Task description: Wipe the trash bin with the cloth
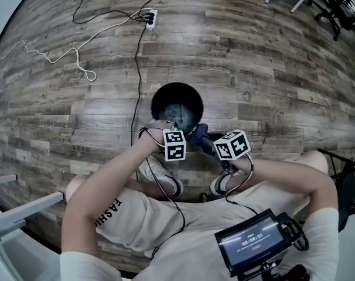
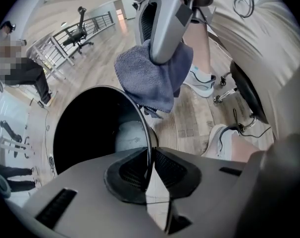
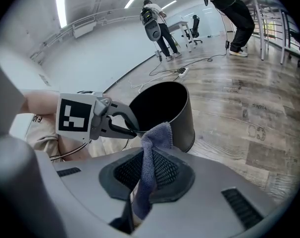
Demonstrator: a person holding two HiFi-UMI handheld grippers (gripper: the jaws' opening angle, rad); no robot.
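Head view: pinching near rim of upright trash bin point(image 1: 166, 98) with left gripper point(image 1: 175, 126), pointed straight down. Gripping dark blue cloth point(image 1: 198, 132) in right gripper point(image 1: 204, 139), just right of that rim, over wood floor point(image 1: 271, 69).
Left gripper view: closed tight on thin bin rim, wall running between jaws; cloth hanging just above rim, contact unclear.
Right gripper view: shut on bunched cloth, tuft poking out past jaws, bin just beyond.

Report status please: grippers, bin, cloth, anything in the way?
Left gripper shut on bin rim. Right gripper holds cloth near the rim. Cable on floor beside bin, not in the way.
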